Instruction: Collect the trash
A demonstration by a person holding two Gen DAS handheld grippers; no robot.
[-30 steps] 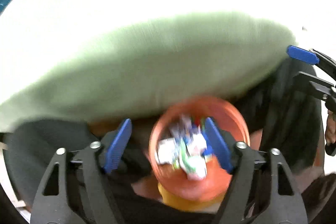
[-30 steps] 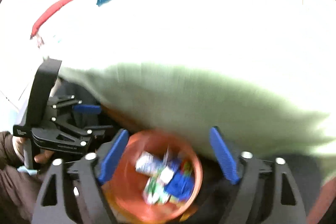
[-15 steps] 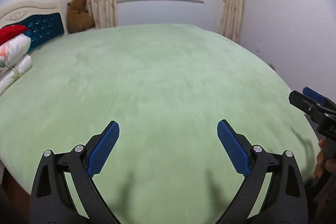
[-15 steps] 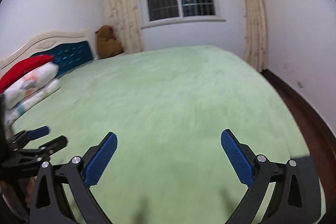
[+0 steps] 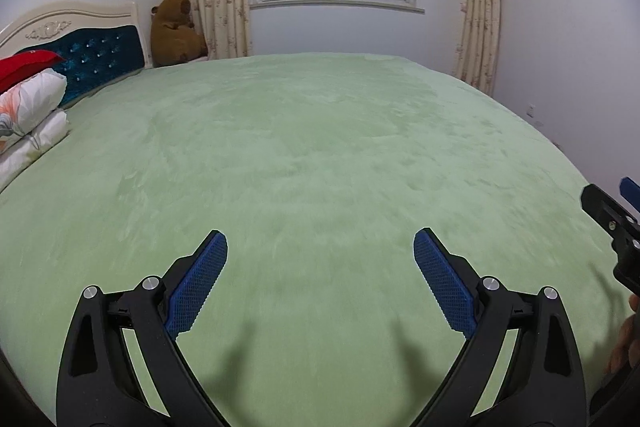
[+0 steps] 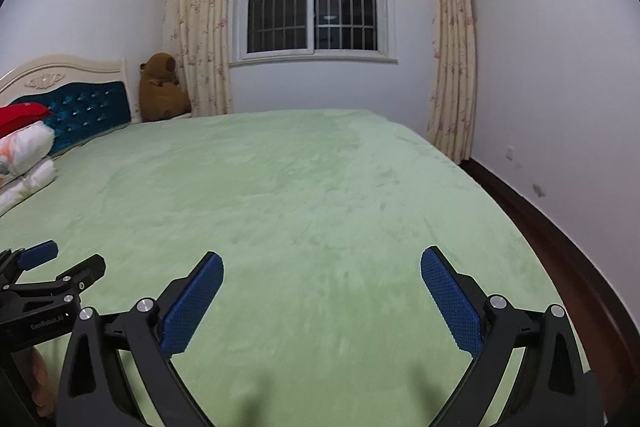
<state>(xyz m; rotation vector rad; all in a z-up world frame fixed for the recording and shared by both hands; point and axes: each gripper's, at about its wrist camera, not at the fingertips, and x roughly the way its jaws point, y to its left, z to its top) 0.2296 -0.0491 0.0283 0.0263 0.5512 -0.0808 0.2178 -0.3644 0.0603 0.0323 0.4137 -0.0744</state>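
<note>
My left gripper (image 5: 320, 247) is open and empty, held above the near edge of a bed covered with a light green blanket (image 5: 312, 147). My right gripper (image 6: 322, 267) is open and empty too, over the same blanket (image 6: 300, 195). The left gripper shows at the left edge of the right wrist view (image 6: 60, 263). The right gripper shows at the right edge of the left wrist view (image 5: 612, 211). No trash and no bin show in either view.
Stacked pillows (image 5: 28, 115) and a blue tufted headboard (image 5: 104, 63) are at the far left. A brown plush bear (image 5: 176, 31) sits in the corner by the curtains. A dark wood floor strip (image 6: 560, 227) runs along the right wall.
Both grippers have swung up from an orange bin full of wrappers, which has left the views, to face across the bed. In the last half second they shifted only slightly.
</note>
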